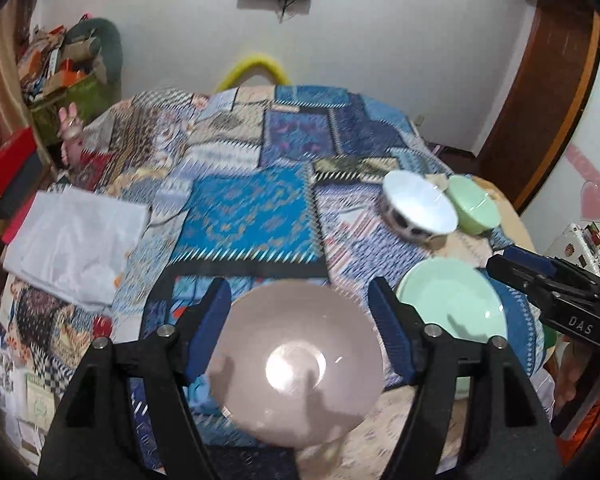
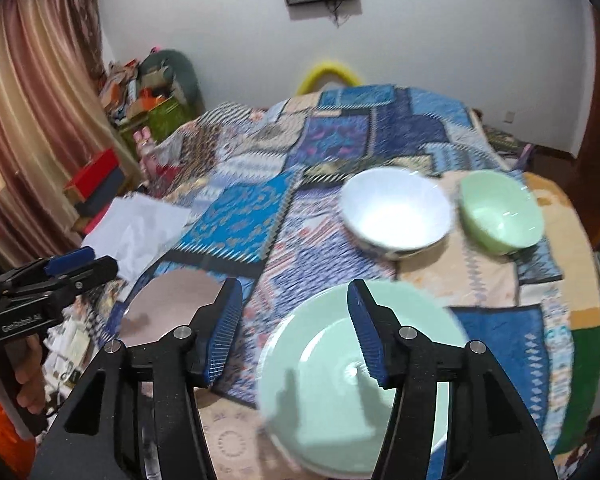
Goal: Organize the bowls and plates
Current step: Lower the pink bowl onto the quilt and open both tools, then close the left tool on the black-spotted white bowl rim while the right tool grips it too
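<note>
Two plates lie near on the worktop (image 2: 488, 280); pink plate (image 1: 300, 364) left, green plate (image 2: 356, 376) right; left tongs (image 1: 300, 332) and right tongs (image 2: 296, 332) hang open, empty; next likely stacking the bowls (image 2: 396, 212).

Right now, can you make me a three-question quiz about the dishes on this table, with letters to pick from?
1. Where does the green bowl stand?
A. beside the white bowl
B. on the pink plate
C. on the white cloth

2. How many bowls are on the table?
A. one
B. two
C. four

3. How is the left hand-held gripper?
A. shut on the pink plate
B. shut on a bowl
C. open, holding nothing

Answers:
1 A, the two bowls sit next to each other at the far right of the patchwork tablecloth.
2 B, one white and one green; the pink plate and green plate are flat dishes.
3 C, its blue pads stand apart above the pink plate without pressing on it.
</note>
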{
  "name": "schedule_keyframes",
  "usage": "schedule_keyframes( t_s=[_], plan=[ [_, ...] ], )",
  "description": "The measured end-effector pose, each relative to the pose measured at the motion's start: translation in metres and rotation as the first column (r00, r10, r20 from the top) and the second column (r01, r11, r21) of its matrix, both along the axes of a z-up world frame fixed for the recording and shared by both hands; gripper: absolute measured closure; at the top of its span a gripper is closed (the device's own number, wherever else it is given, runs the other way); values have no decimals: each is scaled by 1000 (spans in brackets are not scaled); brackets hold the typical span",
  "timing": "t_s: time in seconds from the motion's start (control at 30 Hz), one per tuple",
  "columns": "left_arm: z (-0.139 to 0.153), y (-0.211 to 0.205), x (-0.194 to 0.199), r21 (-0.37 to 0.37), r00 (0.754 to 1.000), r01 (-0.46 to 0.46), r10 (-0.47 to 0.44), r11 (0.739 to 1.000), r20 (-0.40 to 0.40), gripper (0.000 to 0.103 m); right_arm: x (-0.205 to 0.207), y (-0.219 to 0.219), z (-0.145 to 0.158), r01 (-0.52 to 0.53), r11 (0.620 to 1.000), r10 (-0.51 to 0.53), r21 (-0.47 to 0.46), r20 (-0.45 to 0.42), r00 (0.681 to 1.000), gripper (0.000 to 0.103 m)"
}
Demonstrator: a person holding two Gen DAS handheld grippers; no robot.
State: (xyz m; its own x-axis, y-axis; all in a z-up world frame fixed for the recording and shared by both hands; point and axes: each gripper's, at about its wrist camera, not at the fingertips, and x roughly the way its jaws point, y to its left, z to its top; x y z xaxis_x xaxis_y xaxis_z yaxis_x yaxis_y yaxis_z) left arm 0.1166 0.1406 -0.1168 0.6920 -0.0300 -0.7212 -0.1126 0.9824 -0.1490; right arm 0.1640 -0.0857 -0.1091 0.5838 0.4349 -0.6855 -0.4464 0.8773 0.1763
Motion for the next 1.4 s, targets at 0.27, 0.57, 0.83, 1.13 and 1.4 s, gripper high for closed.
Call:
schedule_keyframes(
  t_s=[0.27, 0.57, 0.83, 1.13, 1.4],
  plan=[
    [13, -34, 43, 24, 999, 36, -36, 999, 19, 18, 22, -41, 14, 89, 996, -89, -2, 66, 994, 42],
    [1, -67, 100, 63, 997, 82, -82, 995, -6, 16, 61, -63, -2, 147, 989, -145, -27, 68, 987, 40],
    [-36, -79, 156, 20, 988, 127, -125, 992, -90, 16, 97, -65, -33, 153, 987, -151, -59, 30, 988, 43],
    [-68, -82, 200, 5, 981, 151, -150, 988, -122, 30, 138, -60, -69, 128, 990, -133, -54, -106, 985, 70],
    [-89, -87, 220, 7, 970, 190, -187, 982, -157, 44, 155, -56, -86, 109, 990, -121, -84, -158, 980, 79]
  ],
)
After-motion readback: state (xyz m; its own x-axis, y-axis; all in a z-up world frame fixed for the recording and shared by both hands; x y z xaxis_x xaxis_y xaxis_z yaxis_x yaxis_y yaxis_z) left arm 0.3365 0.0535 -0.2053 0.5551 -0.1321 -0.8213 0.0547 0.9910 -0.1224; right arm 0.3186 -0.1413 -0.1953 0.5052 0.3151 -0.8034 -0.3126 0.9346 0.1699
